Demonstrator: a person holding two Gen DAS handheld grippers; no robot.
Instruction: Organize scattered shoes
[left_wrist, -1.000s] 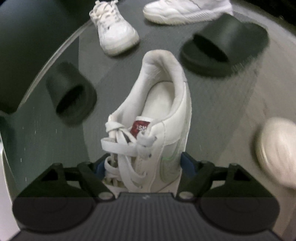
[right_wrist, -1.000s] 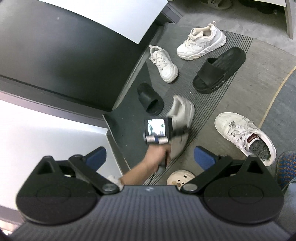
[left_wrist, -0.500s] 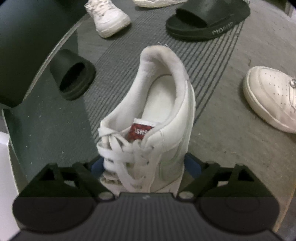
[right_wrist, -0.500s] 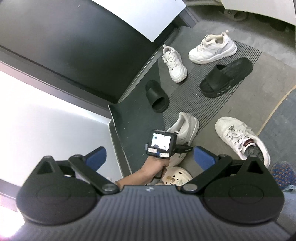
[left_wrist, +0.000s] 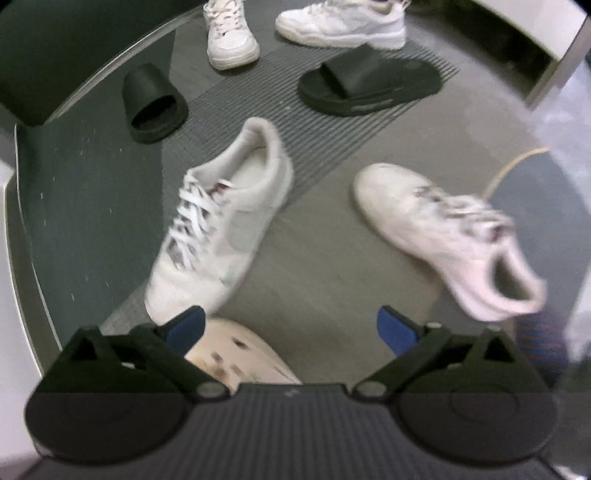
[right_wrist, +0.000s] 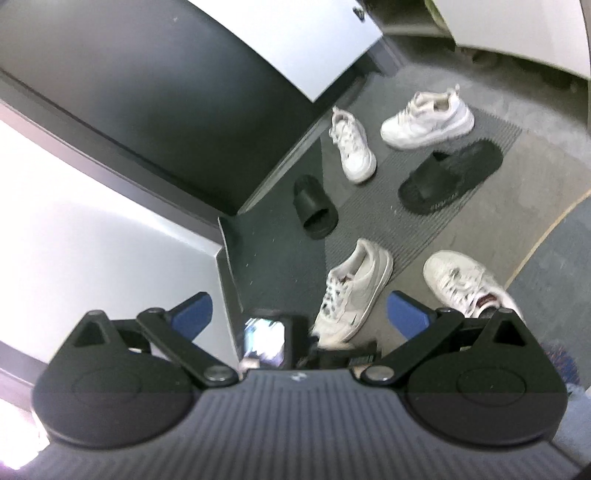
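Left wrist view: the left tongs (left_wrist: 290, 328) hang over the floor with their blue-tipped arms spreading apart and nothing between them. Just beyond their left tip lies a white leather sneaker (left_wrist: 221, 225), flat-soled, laces crossed, toe toward the tongs and padded heel collar pointing away; it rests half on a ribbed grey mat (left_wrist: 321, 136), half on the smooth floor (left_wrist: 325, 258). To its right, apart from it, lies a second white sneaker (left_wrist: 447, 236), blurred, its opening toward the right. Under the tongs, close to the camera, a rounded cream clog (left_wrist: 240, 362) with small holes shows in part. Farther off, a black rubber slide (left_wrist: 153, 103) lies at the left with its open band facing the camera, and a longer black slide (left_wrist: 369, 85) lies on the mat at the right. Beyond them are a small white laced sneaker (left_wrist: 231, 37) and a chunky white sneaker (left_wrist: 340, 26).

Right wrist view: the right tongs (right_wrist: 299, 314) are held wide apart and empty, high above the floor. Between their tips, lower down, the left gripper's body with a small lit screen (right_wrist: 264, 339) shows, blurred. The white leather sneaker (right_wrist: 354, 291) lies just beyond it; the second one (right_wrist: 465, 284) is to the right, behind the right tip. The two black slides (right_wrist: 314, 210) (right_wrist: 450, 177) and two far white sneakers (right_wrist: 351, 147) (right_wrist: 428, 118) lie beyond, near a dark wall panel (right_wrist: 147, 92).
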